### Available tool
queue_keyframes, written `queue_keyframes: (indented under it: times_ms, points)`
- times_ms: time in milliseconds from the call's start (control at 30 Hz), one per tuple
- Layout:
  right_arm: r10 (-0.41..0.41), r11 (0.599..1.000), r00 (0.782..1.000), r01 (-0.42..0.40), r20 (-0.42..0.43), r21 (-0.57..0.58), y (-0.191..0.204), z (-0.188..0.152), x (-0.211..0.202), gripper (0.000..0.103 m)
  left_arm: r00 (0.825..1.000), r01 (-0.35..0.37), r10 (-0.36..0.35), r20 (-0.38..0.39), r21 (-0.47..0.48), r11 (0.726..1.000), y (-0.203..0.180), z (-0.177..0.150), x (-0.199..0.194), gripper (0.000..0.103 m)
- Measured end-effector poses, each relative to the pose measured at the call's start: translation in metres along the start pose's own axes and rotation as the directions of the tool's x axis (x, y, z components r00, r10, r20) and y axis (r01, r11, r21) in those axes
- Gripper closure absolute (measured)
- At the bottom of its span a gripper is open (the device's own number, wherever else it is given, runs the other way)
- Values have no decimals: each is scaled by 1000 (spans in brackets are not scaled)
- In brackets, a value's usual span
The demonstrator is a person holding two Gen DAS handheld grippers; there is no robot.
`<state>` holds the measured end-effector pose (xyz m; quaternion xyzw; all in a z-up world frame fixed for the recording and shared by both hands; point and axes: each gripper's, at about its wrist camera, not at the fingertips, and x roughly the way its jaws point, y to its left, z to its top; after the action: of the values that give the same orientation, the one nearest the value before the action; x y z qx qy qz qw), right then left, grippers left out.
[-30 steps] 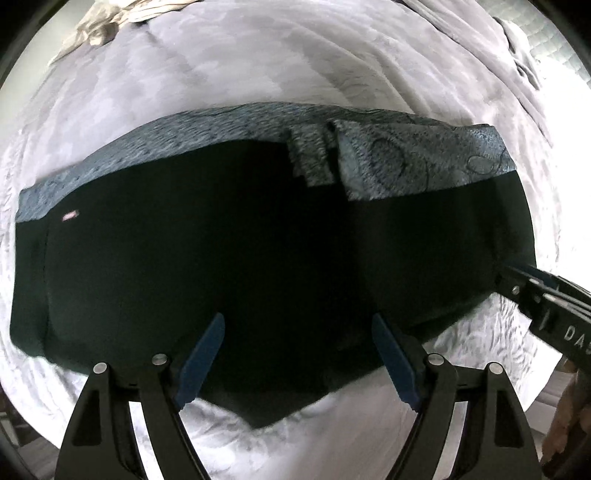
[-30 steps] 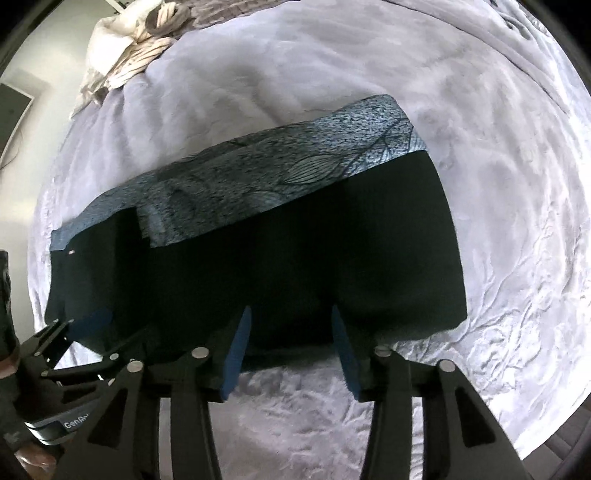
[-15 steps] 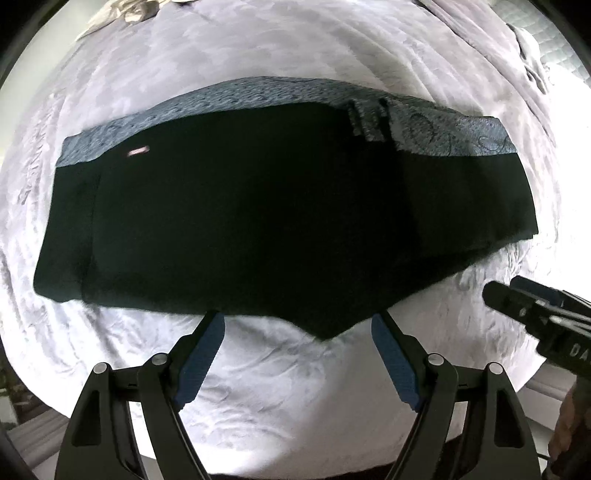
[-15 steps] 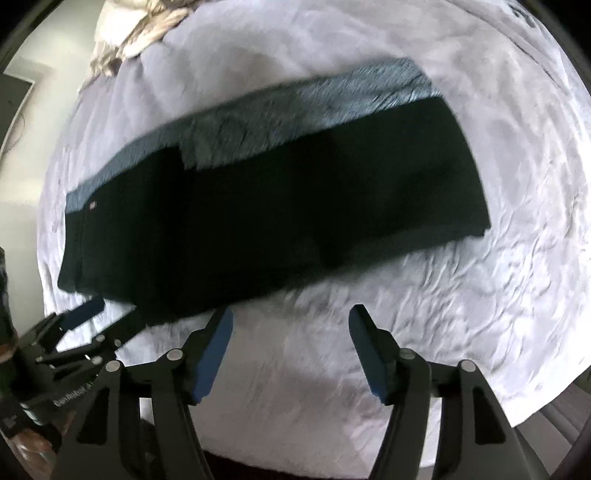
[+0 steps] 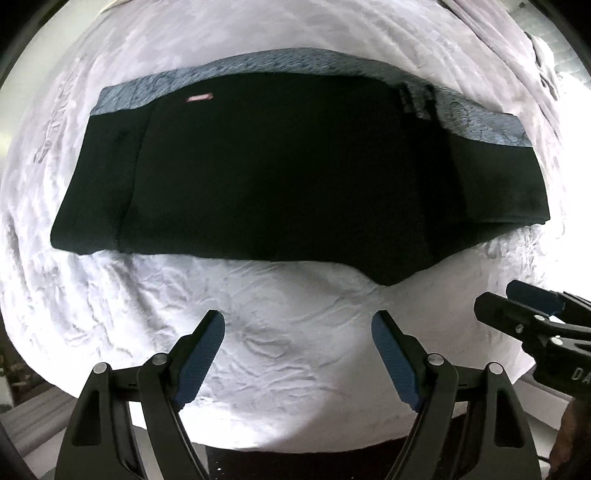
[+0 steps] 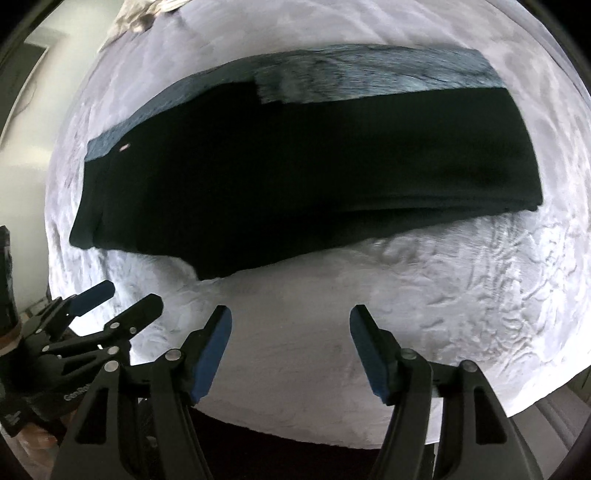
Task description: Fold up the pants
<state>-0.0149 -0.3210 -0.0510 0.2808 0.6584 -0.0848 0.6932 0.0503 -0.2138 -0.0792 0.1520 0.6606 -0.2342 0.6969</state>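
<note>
One bed (image 5: pixel 295 354), covered by a pale, wrinkled sheet, fills both views. One pair of pants (image 5: pixel 280 162), black, lies flat across the middle of the bed in a wide folded band; a grey-blue patterned waistband (image 5: pixel 480 122) runs along its far edge, and a small pink tag (image 5: pixel 199 98) sits near that edge toward the left. The near hem of the pants dips to a point right of centre in the left wrist view. One bundle of light cloth (image 6: pixel 144 14) lies at the far left corner of the bed, well apart from the pants. Two grippers. Left gripper (image 5: pixel 297 356): jaws wide apart, holding nothing, hovering over bare sheet just short of the near hem, not touching the pants. Right gripper (image 6: pixel 290 345): jaws likewise wide apart, empty, over bare sheet near the hem, clear of the fabric. Each gripper shows in the other's view: the right at the right edge of the left wrist view (image 5: pixel 517 310), the left at the lower left of the right wrist view (image 6: pixel 122 299), both beside the pants rather than on them. Four blue pads (image 5: pixel 201 360) counted, two per gripper.
</note>
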Motion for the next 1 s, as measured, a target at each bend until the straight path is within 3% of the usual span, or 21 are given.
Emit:
queue_keyframes:
  times_ms: [67, 133, 500, 833, 1000]
  points:
    - [7, 1000, 1000, -7, -10, -10, 10, 1, 2, 33, 1000, 5, -5, 3, -10, 1000, 11, -7, -2, 19]
    - [5, 1000, 1000, -5, -15, -24, 18, 3, 3, 30, 1000, 16, -16, 3, -33, 999, 23, -15, -3, 0]
    - [-20, 993, 999, 15, -46, -116, 62, 5, 20, 27, 999, 52, -52, 6, -171, 984, 88, -36, -15, 0]
    - [-45, 992, 997, 36, -69, -123, 69, 7, 32, 23, 999, 48, -48, 7, -258, 965, 146, -47, -21, 0]
    - [-17, 985, 999, 9, -47, -175, 86, 17, 31, 23, 997, 55, -33, 67, -348, 936, 180, -47, -33, 0]
